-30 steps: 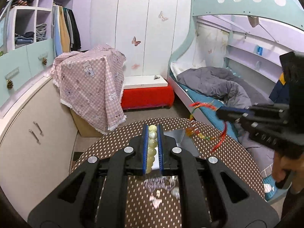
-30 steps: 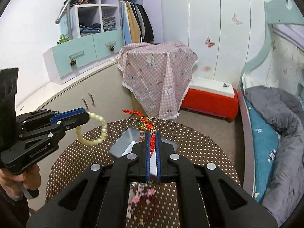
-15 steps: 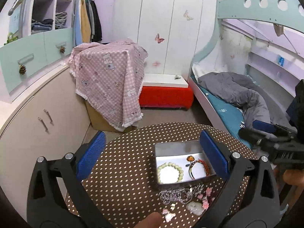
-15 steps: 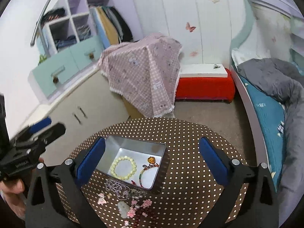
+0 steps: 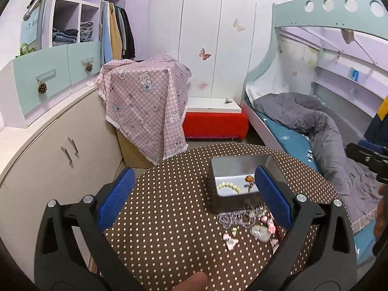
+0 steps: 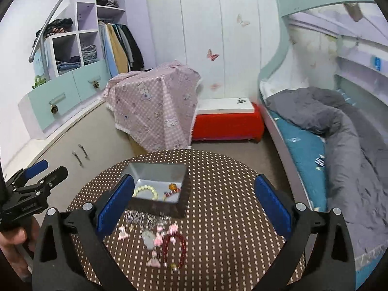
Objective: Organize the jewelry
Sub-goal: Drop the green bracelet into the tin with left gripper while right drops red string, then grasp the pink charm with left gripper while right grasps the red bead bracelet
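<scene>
A metal tin [image 5: 219,167] [image 6: 155,169] stands on the round brown dotted table [image 5: 169,194] [image 6: 218,194]. Inside lie a pale green bead bracelet [image 5: 229,186] [image 6: 145,191] and a red cord bracelet with an amber bead [image 5: 249,180] [image 6: 172,189]. In front of the tin lie a silver chain [image 5: 232,218] [image 6: 140,217], pink charms [image 5: 230,240] [image 6: 165,232] and a dark red bead bracelet [image 6: 174,247]. My left gripper [image 5: 194,198] is open and empty above the table, left of the tin. My right gripper [image 6: 194,201] is open and empty above the table, over the loose pieces.
A cabinet with drawers [image 5: 60,145] runs along the left. A box under a pink checked cloth [image 5: 145,101] and a red bench [image 5: 215,125] stand behind the table. A bunk bed with a grey duvet [image 5: 315,126] is on the right.
One second ago each gripper was shut on a bracelet above the tin. Both opened and the bracelets now lie in the tin. Both grippers have since drawn back and shifted.
</scene>
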`<state>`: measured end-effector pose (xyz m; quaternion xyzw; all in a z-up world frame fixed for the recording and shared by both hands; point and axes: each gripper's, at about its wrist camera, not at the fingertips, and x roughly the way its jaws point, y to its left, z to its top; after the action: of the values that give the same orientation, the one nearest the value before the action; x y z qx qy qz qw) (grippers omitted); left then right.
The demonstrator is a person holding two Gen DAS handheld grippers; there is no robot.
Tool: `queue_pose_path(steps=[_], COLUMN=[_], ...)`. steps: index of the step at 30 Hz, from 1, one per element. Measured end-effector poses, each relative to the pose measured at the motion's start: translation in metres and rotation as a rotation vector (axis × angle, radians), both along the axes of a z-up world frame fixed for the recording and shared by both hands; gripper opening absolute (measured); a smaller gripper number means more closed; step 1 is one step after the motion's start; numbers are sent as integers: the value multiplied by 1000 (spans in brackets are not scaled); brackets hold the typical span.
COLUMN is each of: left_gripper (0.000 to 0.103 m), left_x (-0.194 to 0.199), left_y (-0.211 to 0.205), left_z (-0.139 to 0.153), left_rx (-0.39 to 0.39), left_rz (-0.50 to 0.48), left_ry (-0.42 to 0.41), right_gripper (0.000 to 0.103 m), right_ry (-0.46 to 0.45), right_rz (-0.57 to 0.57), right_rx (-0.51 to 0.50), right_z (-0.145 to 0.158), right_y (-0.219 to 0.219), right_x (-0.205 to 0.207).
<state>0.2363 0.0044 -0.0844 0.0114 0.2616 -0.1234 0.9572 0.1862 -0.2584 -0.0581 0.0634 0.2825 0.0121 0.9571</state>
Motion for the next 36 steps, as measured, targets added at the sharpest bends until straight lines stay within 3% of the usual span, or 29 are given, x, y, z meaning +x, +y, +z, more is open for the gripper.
queue_pose_path(steps=[3, 7, 10, 14, 18, 25, 32, 36], left_gripper=[97, 97, 97, 97, 97, 97, 96, 82], left_x=[-11, -32, -43, -49, -45, -20, 4, 13], left_y=[-2, -4, -9, -21, -33, -47, -47, -47], left_z=[1, -1, -8, -27, -51, -91, -123, -134], left_rx=[16, 12, 21, 52, 108, 156, 142, 142], left_rz=[3, 47, 81, 136, 127, 50, 17, -12], left_ry=[-8, -19, -15, 34, 95, 206, 292, 334], right_gripper=[95, 95, 95, 95, 95, 95, 95, 94], right_ry=[-40, -173, -88, -47, -22, 89, 191, 232], right_rz=[-18, -53, 34, 101, 155, 135, 139, 142], right_rx=[-8, -29, 59, 23, 34, 73, 66, 62], right_z=[4, 2, -20, -35, -46, -79, -101, -112], right_y=[1, -6, -19, -22, -23, -23, -19, -18], right_x=[-22, -47, -33, -25, -23, -16, -5, 2])
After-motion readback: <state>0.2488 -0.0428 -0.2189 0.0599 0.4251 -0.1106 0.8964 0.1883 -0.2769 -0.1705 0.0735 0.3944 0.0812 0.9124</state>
